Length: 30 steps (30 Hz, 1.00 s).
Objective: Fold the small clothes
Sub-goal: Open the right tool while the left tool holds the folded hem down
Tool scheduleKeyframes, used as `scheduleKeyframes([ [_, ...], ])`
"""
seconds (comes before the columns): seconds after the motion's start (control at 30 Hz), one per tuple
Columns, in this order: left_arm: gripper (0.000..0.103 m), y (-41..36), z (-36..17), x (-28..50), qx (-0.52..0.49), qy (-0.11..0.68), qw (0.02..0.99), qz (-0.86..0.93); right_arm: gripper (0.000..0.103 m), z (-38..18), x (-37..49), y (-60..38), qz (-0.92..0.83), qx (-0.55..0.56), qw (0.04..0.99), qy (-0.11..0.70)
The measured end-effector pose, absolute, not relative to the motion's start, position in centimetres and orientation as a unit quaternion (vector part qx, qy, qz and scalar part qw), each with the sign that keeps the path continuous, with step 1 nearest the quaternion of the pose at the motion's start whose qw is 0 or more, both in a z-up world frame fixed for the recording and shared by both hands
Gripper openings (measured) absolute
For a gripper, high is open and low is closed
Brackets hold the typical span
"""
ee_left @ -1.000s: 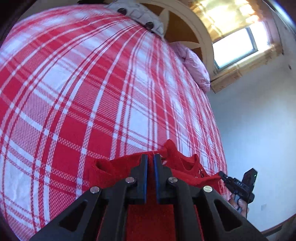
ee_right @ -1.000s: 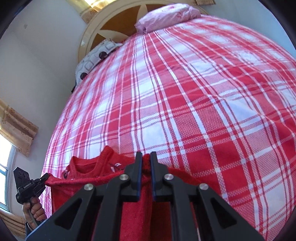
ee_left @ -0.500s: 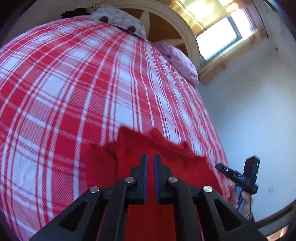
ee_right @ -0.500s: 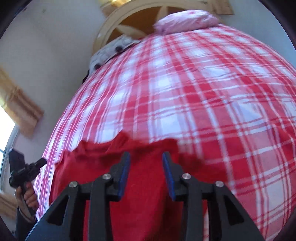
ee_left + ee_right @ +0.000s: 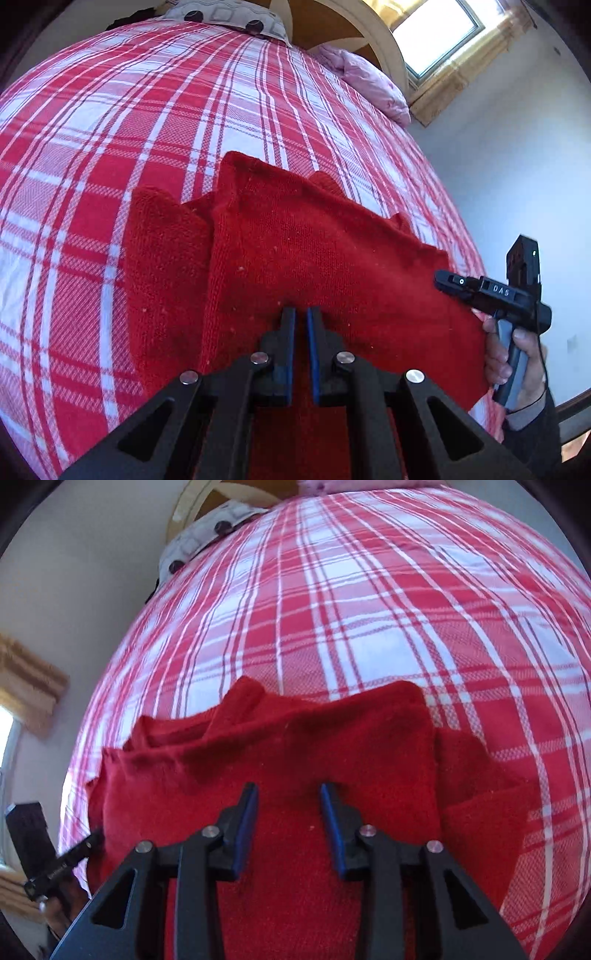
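A small red knit garment (image 5: 295, 251) lies folded over on the red and white plaid bed; it also shows in the right wrist view (image 5: 295, 768). My left gripper (image 5: 301, 317) is above its near edge with the jaws nearly closed and only a thin gap between them; no cloth shows in the gap. My right gripper (image 5: 289, 794) is open and empty above the garment's near part. The right gripper also shows in the left wrist view (image 5: 487, 291) at the garment's right edge. The left gripper shows in the right wrist view (image 5: 66, 864) at the garment's left edge.
The plaid bedspread (image 5: 147, 110) covers the bed. A grey patterned pillow (image 5: 229, 18) and a pink pillow (image 5: 365, 81) lie at the wooden headboard (image 5: 351, 29). A window (image 5: 439, 33) is in the white wall beyond. The bed's edge runs beside the garment's right side.
Both grippers carried the garment's near edge forward and laid it over the far part. The right gripper opened and let go. The left gripper now shows a thin empty gap.
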<state>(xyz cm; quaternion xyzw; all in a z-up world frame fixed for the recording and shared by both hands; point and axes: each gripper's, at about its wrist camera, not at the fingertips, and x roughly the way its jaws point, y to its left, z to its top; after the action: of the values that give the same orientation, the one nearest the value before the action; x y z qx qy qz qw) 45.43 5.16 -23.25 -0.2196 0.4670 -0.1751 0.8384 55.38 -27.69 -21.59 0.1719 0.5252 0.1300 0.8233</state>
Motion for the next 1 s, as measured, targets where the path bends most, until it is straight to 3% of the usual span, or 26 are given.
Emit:
scheduleKeyframes([
  [0.23, 0.007, 5.2, -19.4, 38.8, -0.176, 0.416, 0.876, -0.171, 0.060, -17.9, 47.6, -28.2, 0.153, 0.147, 0.855, 0.473],
  [0.5, 0.007, 2.7, -22.7, 35.7, -0.116, 0.448, 0.873, -0.150, 0.060, -17.0, 38.5, -28.8, 0.151, 0.108, 0.883, 0.431],
  [0.8, 0.007, 4.4, -22.1, 35.4, -0.144, 0.436, 0.877, -0.141, 0.049, -21.1, 39.7, -32.8, 0.079, 0.162, 0.855, 0.486],
  [1.0, 0.007, 5.1, -21.4, 35.2, -0.148, 0.413, 0.891, -0.115, 0.052, -15.9, 38.2, -31.0, 0.089, 0.121, 0.907, 0.395],
])
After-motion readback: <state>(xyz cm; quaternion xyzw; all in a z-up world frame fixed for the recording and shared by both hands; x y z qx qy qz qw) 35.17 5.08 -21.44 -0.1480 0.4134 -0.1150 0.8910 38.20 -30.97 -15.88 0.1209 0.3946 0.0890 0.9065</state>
